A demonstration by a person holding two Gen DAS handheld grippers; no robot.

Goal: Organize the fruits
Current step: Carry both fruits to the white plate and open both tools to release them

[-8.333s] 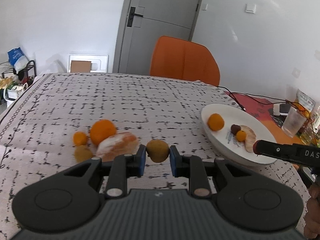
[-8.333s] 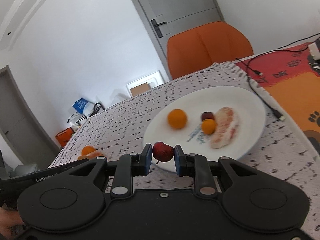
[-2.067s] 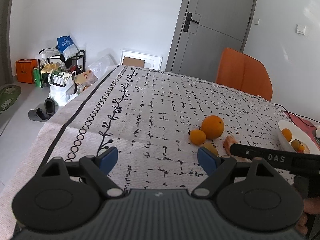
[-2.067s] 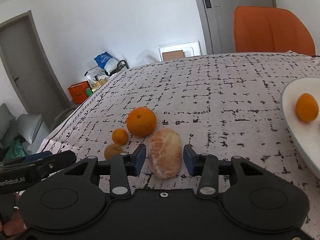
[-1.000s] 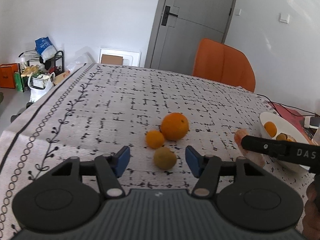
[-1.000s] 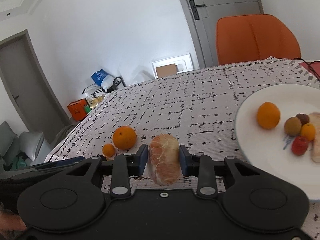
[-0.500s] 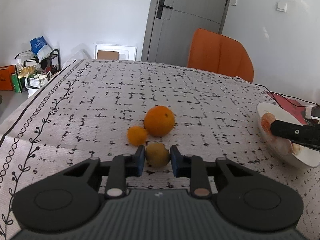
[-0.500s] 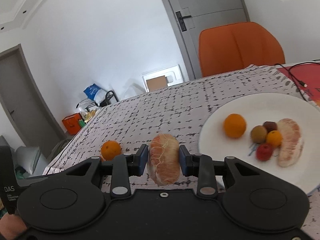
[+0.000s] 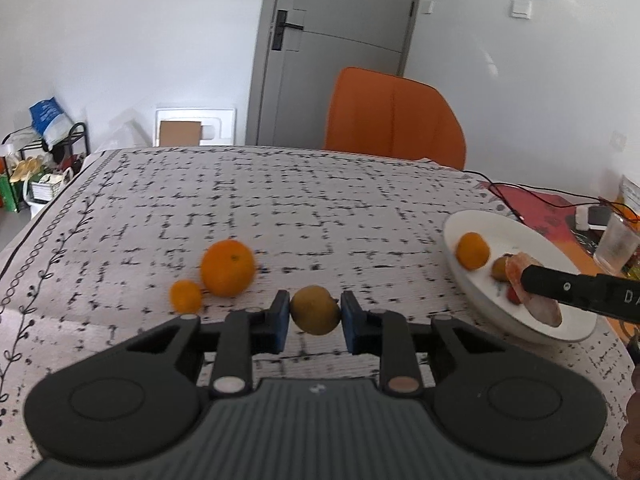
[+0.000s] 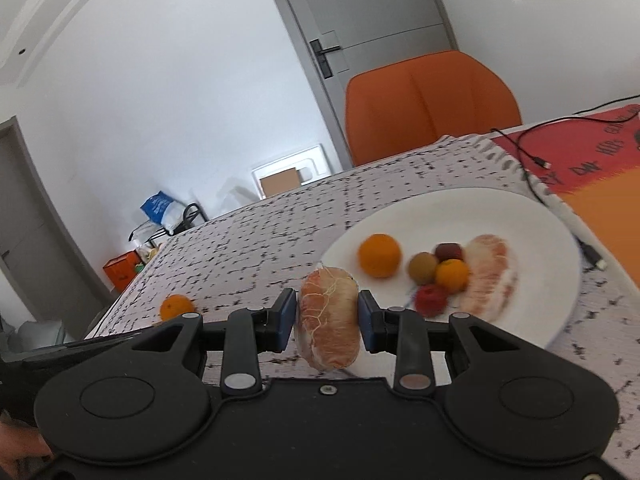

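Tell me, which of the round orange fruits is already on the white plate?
The mid-sized round orange fruit lying at the left of the white plate. The big orange and the tiny orange beside it sit on the patterned tablecloth.

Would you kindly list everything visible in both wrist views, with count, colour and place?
Plate: one, white, right side of the table.
Fruit on the plate: six; an orange, a brownish kiwi, a small orange citrus, a red fruit, a dark red fruit, a peeled pomelo segment.
Loose fruit on the tablecloth: a large orange and a small one.
Chair: one, orange, behind the table.
Door: one, grey, behind.
Glass: one, clear, far right.
Left gripper: shut on a yellow-brown fruit.
Right gripper: shut on a second pomelo segment.
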